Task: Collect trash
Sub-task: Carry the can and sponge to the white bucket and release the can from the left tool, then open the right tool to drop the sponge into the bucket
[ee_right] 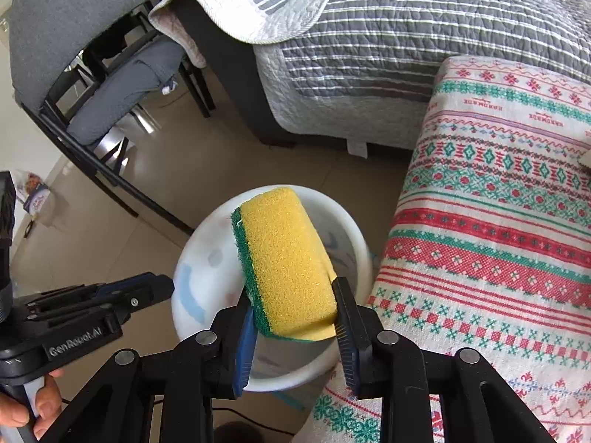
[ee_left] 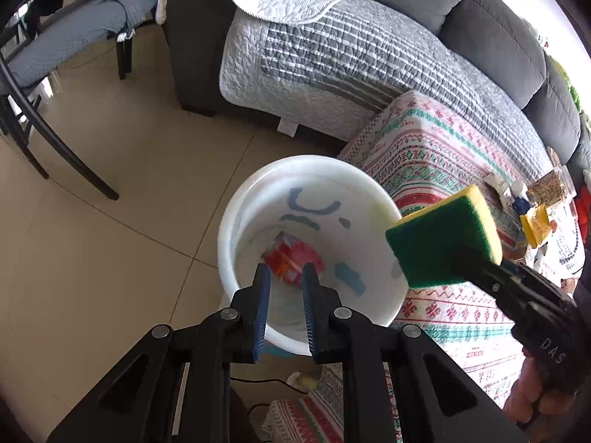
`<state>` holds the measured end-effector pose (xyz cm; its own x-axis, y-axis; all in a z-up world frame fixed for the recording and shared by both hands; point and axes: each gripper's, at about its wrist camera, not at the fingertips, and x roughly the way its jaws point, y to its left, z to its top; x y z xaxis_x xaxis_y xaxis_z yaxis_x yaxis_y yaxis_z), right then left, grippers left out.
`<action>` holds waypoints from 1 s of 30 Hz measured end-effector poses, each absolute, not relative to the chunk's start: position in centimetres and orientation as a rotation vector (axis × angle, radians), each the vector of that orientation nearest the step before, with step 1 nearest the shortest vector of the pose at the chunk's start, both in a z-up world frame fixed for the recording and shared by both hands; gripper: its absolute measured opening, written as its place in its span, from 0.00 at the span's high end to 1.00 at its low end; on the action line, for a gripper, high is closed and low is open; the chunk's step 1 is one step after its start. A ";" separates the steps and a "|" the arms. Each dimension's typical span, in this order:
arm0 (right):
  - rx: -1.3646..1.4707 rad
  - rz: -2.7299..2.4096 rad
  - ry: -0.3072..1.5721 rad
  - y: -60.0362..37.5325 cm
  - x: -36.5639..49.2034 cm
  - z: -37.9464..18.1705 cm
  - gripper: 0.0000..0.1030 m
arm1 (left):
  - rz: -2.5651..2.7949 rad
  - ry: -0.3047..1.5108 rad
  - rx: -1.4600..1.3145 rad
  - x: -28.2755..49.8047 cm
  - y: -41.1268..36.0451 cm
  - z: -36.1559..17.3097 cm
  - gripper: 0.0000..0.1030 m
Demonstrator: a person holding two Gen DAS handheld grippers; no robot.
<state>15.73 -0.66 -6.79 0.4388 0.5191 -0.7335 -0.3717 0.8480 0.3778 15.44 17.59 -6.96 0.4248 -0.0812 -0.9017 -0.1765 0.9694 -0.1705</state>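
A yellow sponge with a green scouring face (ee_right: 288,262) is clamped between the fingers of my right gripper (ee_right: 291,295), held over the mouth of a white bin (ee_right: 360,247) on the floor. In the left wrist view the same sponge (ee_left: 443,236) hovers above the bin's right rim. My left gripper (ee_left: 286,271) hangs over the white bin (ee_left: 227,254), open, with nothing between its blue pads. A red and orange wrapper (ee_left: 291,262) lies at the bottom of the bin. My left gripper (ee_right: 162,286) also shows at the left of the right wrist view.
A table under a red-and-green patterned cloth (ee_left: 443,147) stands right of the bin, with several small packets (ee_left: 535,217) at its far end. A grey quilted sofa (ee_left: 332,55) is behind. Black chairs (ee_left: 55,37) stand on the tiled floor at left. A cable (ee_left: 258,382) runs near me.
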 end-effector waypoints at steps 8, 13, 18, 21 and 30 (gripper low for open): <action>0.211 0.536 0.961 -1.7 15.7 -6.2 0.43 | 0.127 1.165 -0.192 15.1 17.5 -7.5 0.36; 0.199 0.497 0.945 -3.0 15.1 -5.3 0.37 | 0.152 1.166 -0.172 15.0 17.7 -7.3 0.30; 0.178 0.440 0.932 -4.8 14.5 -4.6 0.30 | 0.175 1.154 -0.153 14.6 17.8 -6.9 0.22; 0.161 0.391 0.930 -6.1 14.1 -4.2 0.25 | 0.178 1.137 -0.134 14.4 17.5 -6.5 0.17; 0.121 0.215 0.948 -11.7 12.9 -3.3 0.13 | 0.156 1.101 -0.090 14.2 15.6 -5.2 0.07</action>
